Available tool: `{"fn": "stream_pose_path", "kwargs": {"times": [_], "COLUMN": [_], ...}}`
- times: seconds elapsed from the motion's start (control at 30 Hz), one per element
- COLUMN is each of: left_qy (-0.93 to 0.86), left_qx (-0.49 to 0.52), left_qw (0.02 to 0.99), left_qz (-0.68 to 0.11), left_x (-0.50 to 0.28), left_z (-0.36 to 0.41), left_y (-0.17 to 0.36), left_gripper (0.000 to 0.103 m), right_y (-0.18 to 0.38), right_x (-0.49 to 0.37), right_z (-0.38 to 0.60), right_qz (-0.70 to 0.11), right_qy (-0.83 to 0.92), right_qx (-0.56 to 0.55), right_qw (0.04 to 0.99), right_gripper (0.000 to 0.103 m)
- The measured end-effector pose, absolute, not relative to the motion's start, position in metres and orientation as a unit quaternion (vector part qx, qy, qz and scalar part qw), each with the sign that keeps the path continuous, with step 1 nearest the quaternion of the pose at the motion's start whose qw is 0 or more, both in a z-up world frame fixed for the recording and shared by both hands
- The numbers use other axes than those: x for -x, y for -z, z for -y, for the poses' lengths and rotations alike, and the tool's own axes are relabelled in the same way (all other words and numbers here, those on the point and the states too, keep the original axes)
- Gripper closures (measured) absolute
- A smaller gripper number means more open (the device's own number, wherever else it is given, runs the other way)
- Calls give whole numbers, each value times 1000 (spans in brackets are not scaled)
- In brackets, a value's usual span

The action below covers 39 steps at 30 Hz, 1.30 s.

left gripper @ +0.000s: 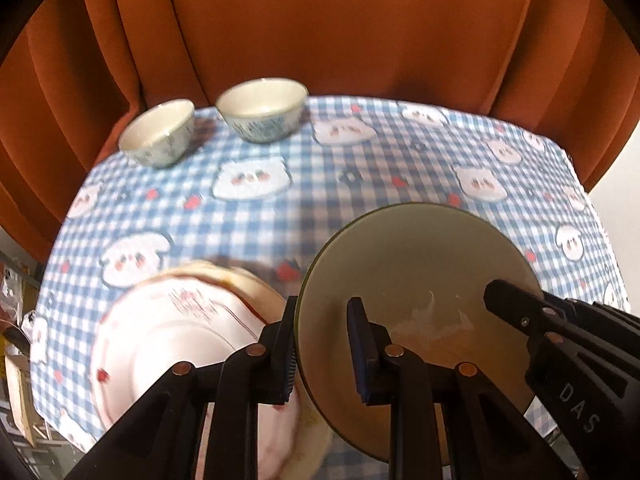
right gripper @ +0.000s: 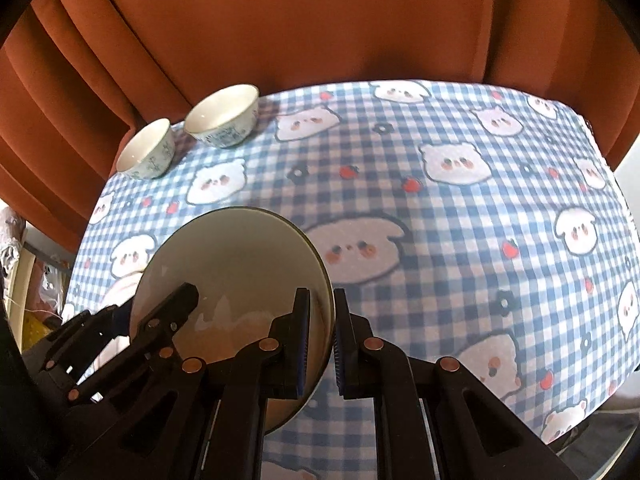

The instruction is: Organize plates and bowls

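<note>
A plain cream plate with a dark rim is lifted and tilted above the table. My left gripper straddles its left rim, one finger on each side with a visible gap. My right gripper is shut on the same plate at its right rim; it shows in the left wrist view. A white plate with red pattern lies on the table under the left gripper. Two small blue-patterned bowls stand at the far left; they also show in the right wrist view.
The table carries a blue-and-white checked cloth with cartoon faces. An orange curtain hangs close behind the far edge. Clutter lies on the floor at the left.
</note>
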<state>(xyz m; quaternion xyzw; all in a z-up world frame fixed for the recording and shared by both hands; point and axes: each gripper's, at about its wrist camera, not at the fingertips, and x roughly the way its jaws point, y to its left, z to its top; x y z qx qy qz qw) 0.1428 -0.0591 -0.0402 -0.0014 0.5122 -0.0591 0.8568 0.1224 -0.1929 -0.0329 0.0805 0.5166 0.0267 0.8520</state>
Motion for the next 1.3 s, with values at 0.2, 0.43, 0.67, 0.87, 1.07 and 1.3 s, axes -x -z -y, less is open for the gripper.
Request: {"fn": "stream_pose_path", "kwargs": {"times": [0.2, 0.43, 0.67, 0.87, 1.07, 1.3], "left_qy": [60, 59, 62, 61, 57, 43], "left_qx": [-6, -6, -7, -1, 11, 26], "left_qw": [840, 826, 829, 832, 825, 833], "left_qz": [-540, -560, -556, -551, -562, -551], "left_x": [-127, -120, -114, -114, -115, -114], "left_z": [76, 86, 98, 103, 101, 88], "left_y": [65, 81, 81, 80, 85, 72], "left_gripper": [82, 82, 82, 68, 58, 48], "right_y": [56, 79, 82, 85, 89, 79], "right_x": [-107, -95, -90, -92, -96, -100], "right_z": [205, 213, 225, 229, 229, 227], "right_qz": [-540, -567, -571, -572, -574, -561], "right_qy": [-28, -33, -29, -29, -17, -22], "right_qx": [-67, -67, -69, -71, -70, -68], "right_qw": [839, 821, 817, 817, 816, 825], "right_gripper": [90, 90, 90, 90, 87, 73]}}
